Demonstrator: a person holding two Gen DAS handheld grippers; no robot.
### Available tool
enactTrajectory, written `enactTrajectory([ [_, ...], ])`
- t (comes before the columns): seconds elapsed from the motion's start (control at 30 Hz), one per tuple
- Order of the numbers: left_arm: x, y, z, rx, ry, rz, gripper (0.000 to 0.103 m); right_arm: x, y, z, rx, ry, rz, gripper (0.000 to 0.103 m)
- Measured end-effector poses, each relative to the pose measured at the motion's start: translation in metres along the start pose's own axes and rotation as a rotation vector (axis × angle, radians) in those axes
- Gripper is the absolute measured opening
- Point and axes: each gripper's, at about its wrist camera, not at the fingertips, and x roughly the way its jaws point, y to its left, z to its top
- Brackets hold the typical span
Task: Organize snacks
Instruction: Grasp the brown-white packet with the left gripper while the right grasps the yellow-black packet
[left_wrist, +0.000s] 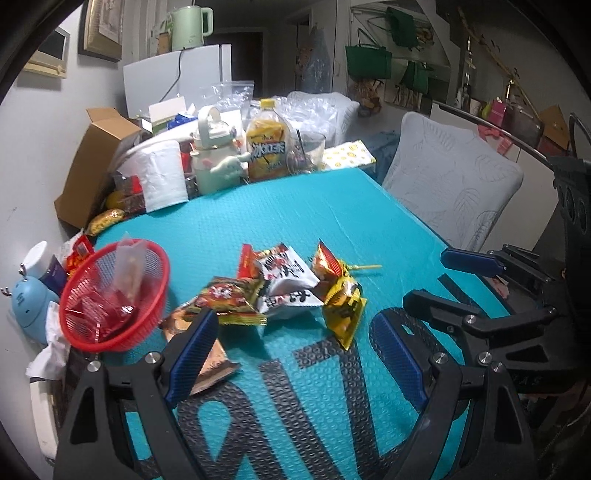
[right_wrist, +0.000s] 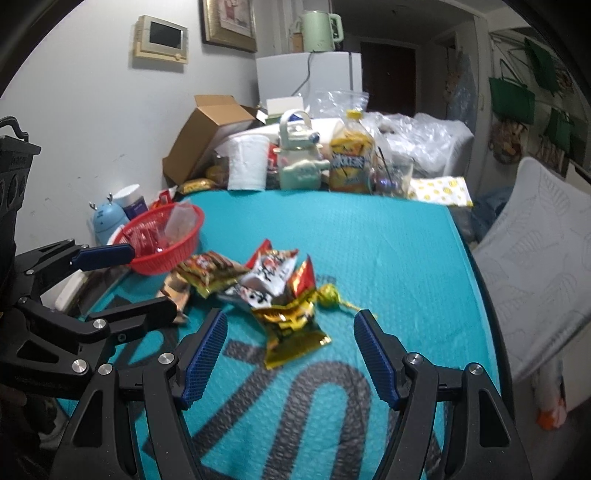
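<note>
On teal table mat (left_wrist: 280, 214), loose heap of snack packets at centre: red-and-yellow packet (left_wrist: 229, 301), white packet with black lettering (left_wrist: 288, 280), gold packet (left_wrist: 343, 308), brown packet (left_wrist: 208, 363) at 7 o'clock of heap, lollipop (right_wrist: 328, 293) at 3 o'clock, stick pointing away from heap. Red mesh basket (left_wrist: 110, 295) at 9 o'clock of heap, near mat's edge, already holding red wrappers and one clear pouch. Bottle, paper roll and other clutter along far edge, at 12 o'clock, well apart from heap.

Left gripper (left_wrist: 295, 347): jaws spread wide, nothing between pads; blue left pad overlapping brown packet in view, contact not determinable. Right gripper (right_wrist: 291, 354): jaws also parted, somewhat less wide, empty; gold packet (right_wrist: 291, 328) lying just ahead, between fingertips in view, apparently not pressed.

Handling, judged: packets light, soft, air-puffed, with slick foil skins; likely to slide or crumple, contents perhaps brittle. Best taken at flat crimped end seam or across a narrow edge, with gentle closure. Lollipop small and hard; wrapped head a surer hold than thin stick.
</note>
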Motion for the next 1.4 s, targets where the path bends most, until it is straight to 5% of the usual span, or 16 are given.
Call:
enactTrajectory([
  [0.63,0.055,0.026,-0.022,-0.145,0.111,0.005,0.086,0.066,-0.024,-0.024,0.06,0.155,0.075,0.072],
  [1.23,0.082,0.081,-0.028,-0.283,0.161,0.178,0.087,0.124,-0.019,-0.011,0.043,0.22,0.126,0.074],
  [1.4,0.093,0.088,-0.032,-0.294,0.206,0.207,0.087,0.127,-0.017,-0.011,0.036,0.208,0.132,0.061],
])
